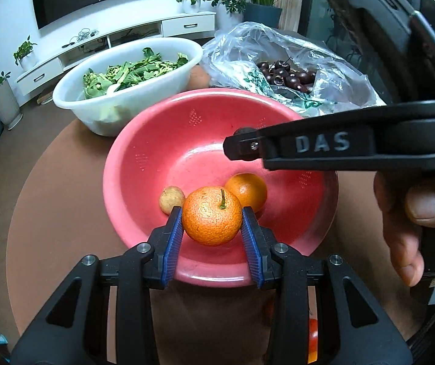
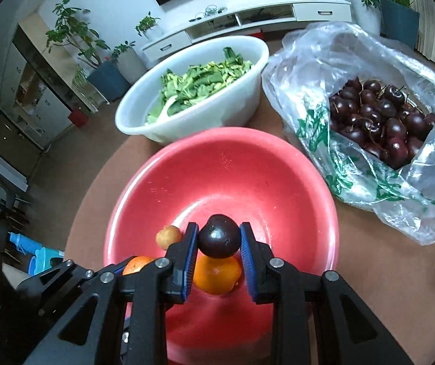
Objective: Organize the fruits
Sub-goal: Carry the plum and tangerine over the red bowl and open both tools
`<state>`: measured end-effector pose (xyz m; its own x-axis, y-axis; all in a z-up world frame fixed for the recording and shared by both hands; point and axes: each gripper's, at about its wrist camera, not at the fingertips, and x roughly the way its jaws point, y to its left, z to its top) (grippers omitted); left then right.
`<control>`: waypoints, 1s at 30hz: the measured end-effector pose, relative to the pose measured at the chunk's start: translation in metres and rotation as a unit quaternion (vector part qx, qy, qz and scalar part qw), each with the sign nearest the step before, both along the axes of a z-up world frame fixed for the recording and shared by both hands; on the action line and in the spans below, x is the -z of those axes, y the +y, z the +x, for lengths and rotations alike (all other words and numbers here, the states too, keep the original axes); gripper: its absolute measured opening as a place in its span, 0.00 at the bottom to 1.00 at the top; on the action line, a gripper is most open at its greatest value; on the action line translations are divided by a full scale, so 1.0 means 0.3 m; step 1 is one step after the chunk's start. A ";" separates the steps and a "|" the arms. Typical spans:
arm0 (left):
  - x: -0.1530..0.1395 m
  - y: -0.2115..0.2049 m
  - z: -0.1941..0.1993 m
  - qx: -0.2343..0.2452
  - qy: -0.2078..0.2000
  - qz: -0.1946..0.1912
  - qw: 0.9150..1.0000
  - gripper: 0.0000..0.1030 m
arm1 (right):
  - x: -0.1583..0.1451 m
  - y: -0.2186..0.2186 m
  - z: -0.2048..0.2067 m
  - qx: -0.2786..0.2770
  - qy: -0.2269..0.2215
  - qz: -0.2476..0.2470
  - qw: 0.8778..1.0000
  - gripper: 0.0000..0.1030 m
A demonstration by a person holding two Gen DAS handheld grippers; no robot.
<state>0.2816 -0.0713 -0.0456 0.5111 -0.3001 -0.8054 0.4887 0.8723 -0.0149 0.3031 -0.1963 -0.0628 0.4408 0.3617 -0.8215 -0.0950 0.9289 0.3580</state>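
Note:
My left gripper (image 1: 212, 213) is shut on a tangerine (image 1: 212, 217) with a green stem, just above the near side of a pink bowl (image 1: 144, 167). A second tangerine (image 1: 246, 191) and a small yellowish fruit (image 1: 171, 199) lie in the bowl. My right gripper (image 2: 219, 232) is shut on a dark cherry (image 2: 219, 238) over the pink bowl (image 2: 247, 167). In the left wrist view it reaches in from the right, right gripper (image 1: 234, 147). Under the cherry lies the loose tangerine (image 2: 217, 276), with the yellowish fruit (image 2: 168, 236) to its left.
A clear plastic bag of dark cherries (image 2: 381, 121) lies right of the bowl. A white basin of leafy greens (image 2: 193, 91) stands behind it on the round brown table (image 2: 369, 258). A person's hand (image 1: 412, 213) holds the right gripper. Potted plants and a white TV cabinet stand behind.

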 end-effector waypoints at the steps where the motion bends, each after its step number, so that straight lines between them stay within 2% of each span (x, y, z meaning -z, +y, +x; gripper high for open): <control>1: 0.002 -0.004 0.002 0.000 0.000 0.001 1.000 0.35 | 0.004 0.001 0.003 0.001 0.001 -0.002 1.000 0.29; 11: 0.014 -0.030 0.009 0.001 -0.003 0.008 1.000 0.36 | 0.014 0.038 0.028 -0.007 -0.001 -0.039 0.999 0.30; 13: 0.011 -0.024 0.006 -0.001 -0.006 0.008 1.000 0.47 | 0.017 0.048 0.033 -0.008 -0.001 -0.043 0.999 0.30; 15: 0.006 -0.022 0.004 -0.004 -0.009 0.007 1.000 0.52 | 0.019 0.051 0.032 -0.008 -0.001 -0.045 0.999 0.30; 25: -0.028 0.011 -0.031 -0.015 -0.014 -0.005 1.000 0.52 | 0.022 0.029 0.026 0.002 0.006 -0.044 0.999 0.31; 26: -0.036 0.021 -0.042 -0.017 -0.016 -0.008 1.000 0.53 | 0.023 0.026 0.023 0.002 0.006 -0.044 0.999 0.33; 28: -0.054 0.042 -0.068 -0.023 -0.022 -0.014 0.999 0.66 | 0.019 0.020 0.016 0.003 0.007 -0.040 0.999 0.56; 30: -0.072 0.070 -0.098 -0.032 -0.027 -0.023 0.999 0.68 | 0.008 0.010 0.006 0.009 0.003 -0.033 0.999 0.57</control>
